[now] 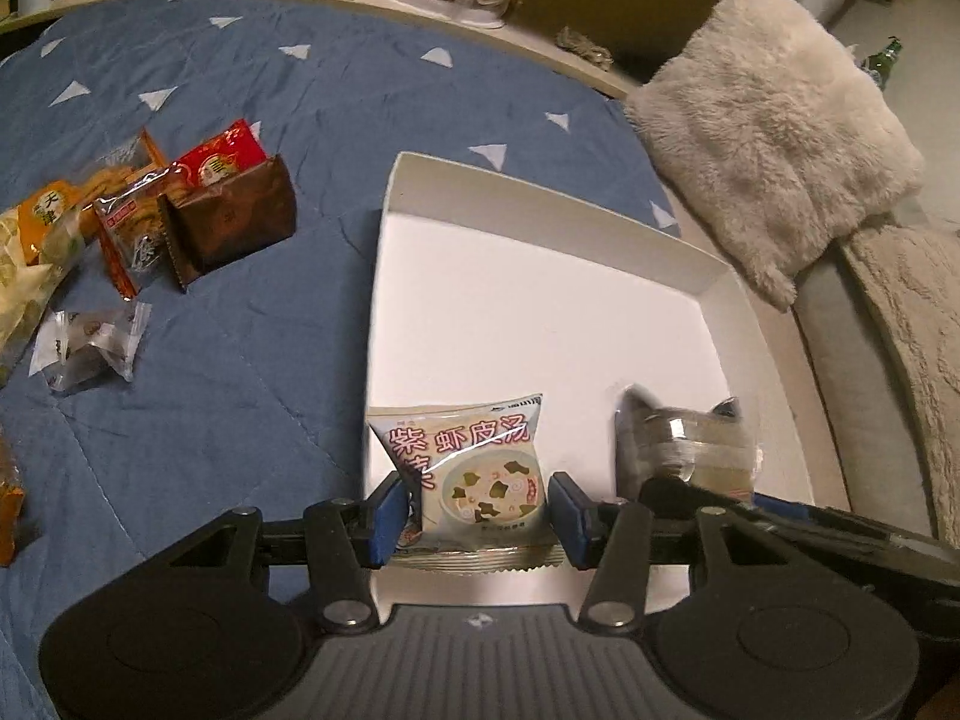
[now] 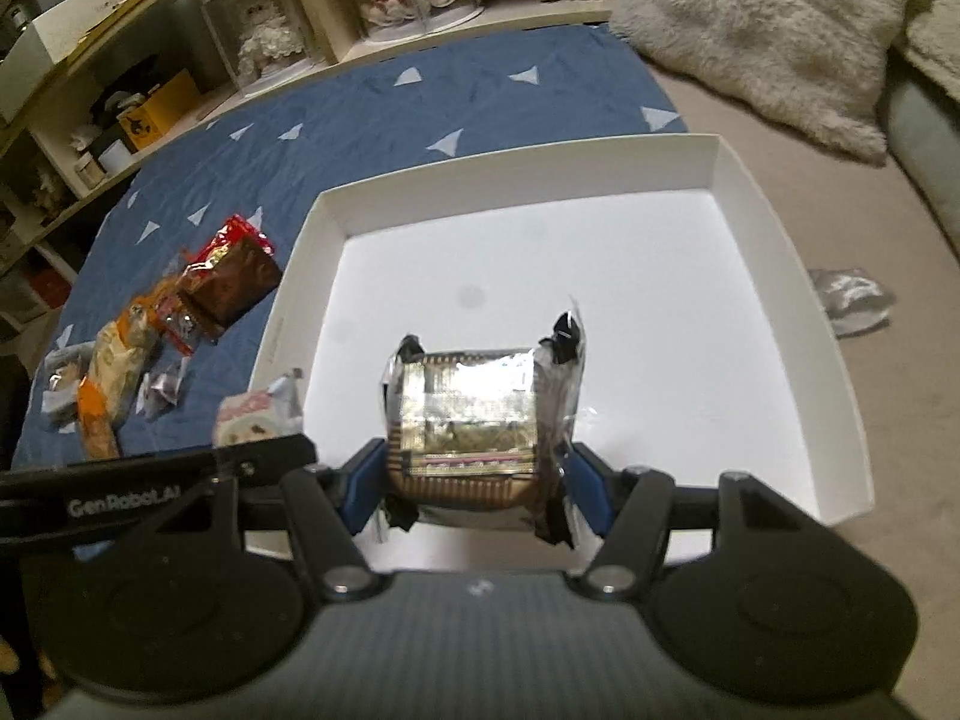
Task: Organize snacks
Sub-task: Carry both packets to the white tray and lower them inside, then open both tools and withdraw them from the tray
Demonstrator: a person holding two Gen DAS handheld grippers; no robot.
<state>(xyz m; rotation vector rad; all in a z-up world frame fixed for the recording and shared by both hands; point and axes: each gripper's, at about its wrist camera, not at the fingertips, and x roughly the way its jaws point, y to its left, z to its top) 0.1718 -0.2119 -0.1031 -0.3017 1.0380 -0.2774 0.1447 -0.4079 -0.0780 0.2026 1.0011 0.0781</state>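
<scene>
Snacks, two packets in hand and the remainder loose on the bedding; we list them view by view

Left wrist view: we find the left gripper over the near end of a shallow white box, its blue pads set either side of a pale soup packet printed with a bowl picture. The left pad touches the packet's edge; at the right pad we see a thin gap, so we cannot tell whether the jaws pinch the packet or merely flank it. To its right, blurred, is the foil-wrapped packet carried by the other tool, also over the box floor. The box lies on a blue quilt with white triangles. On the quilt, well left of the box, we count a brown pouch, a red packet behind it, a clear-wrapped orange biscuit pack, a yellow bag and a small clear sachet. A shaggy cream cushion lies beyond the box's far right corner.

Right wrist view: we find the right gripper pinching the foil-wrapped packet, gold-patterned with black corners, blue pads pressed to both its sides, above the white box. The soup packet shows at lower left above the other tool's black arm. The brown pouch and the loose pile lie on the quilt left of the box. A crumpled silver wrapper lies outside the box's right wall
</scene>
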